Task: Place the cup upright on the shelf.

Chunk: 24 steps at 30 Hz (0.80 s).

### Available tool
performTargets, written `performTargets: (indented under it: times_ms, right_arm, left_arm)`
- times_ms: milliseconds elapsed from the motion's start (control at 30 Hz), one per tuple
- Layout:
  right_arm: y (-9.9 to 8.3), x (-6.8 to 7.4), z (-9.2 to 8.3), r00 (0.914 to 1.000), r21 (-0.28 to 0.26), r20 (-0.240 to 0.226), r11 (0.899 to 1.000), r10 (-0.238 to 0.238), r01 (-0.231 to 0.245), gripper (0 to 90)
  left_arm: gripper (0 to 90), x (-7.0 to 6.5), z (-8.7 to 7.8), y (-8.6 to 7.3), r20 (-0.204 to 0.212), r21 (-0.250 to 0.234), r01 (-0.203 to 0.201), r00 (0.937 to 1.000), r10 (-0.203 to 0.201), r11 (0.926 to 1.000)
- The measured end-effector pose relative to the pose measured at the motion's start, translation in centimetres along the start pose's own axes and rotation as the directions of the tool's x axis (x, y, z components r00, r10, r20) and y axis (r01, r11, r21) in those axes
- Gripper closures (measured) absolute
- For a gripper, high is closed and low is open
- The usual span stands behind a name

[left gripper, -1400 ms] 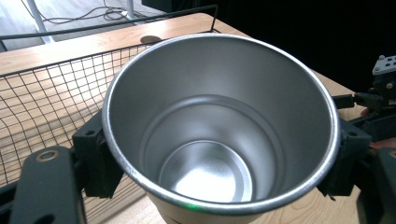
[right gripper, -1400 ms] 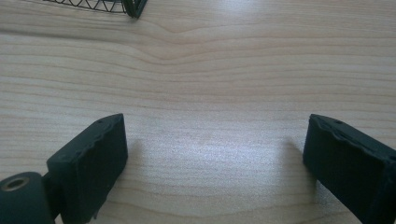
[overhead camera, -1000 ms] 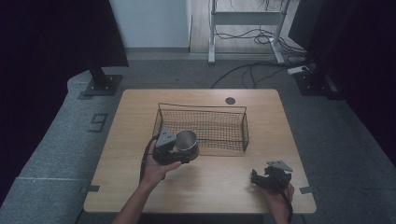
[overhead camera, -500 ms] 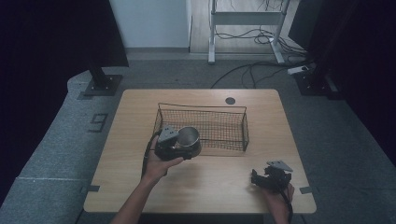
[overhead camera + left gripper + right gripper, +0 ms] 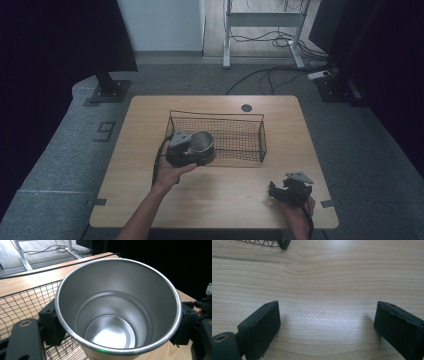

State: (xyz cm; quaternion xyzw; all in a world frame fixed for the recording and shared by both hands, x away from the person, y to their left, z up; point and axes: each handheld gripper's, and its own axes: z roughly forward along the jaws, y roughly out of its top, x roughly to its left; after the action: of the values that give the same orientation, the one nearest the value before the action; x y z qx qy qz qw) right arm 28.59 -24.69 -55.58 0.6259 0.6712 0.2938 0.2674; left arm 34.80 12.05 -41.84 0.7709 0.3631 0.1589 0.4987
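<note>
My left gripper (image 5: 199, 153) is shut on a plain steel cup (image 5: 202, 145) and holds it just above the front left corner of the black wire basket (image 5: 216, 114). In the left gripper view the cup (image 5: 117, 315) stands mouth up and empty, with a black pad pressed on each side of it, and the basket's mesh (image 5: 22, 307) lies behind it at the left. Near the table's front right, my right gripper (image 5: 276, 192) rests low over the wood. In its own view the right gripper (image 5: 327, 322) is open, jaws wide apart over bare tabletop.
The wooden table (image 5: 225, 200) has a dark round grommet (image 5: 246, 107) at its back edge. A corner of the basket (image 5: 283, 243) lies beyond the right gripper. Grey carpet, a desk frame (image 5: 227, 40) and floor cables (image 5: 270, 75) surround the table.
The left hand has carried the cup slightly farther from the person, toward the basket. The right gripper has stayed where it was.
</note>
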Motion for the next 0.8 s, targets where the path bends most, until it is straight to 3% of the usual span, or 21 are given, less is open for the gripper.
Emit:
performTargets:
  times_ms: [800]
  right_arm:
    - [0.0,0.0,0.0,1.0,0.0,0.0,1.0,0.0,0.0,6.6]
  left_arm:
    - [19.2,1.0,1.3,1.2,-0.027,0.015,-0.001,0.9996,0.001,0.9999]
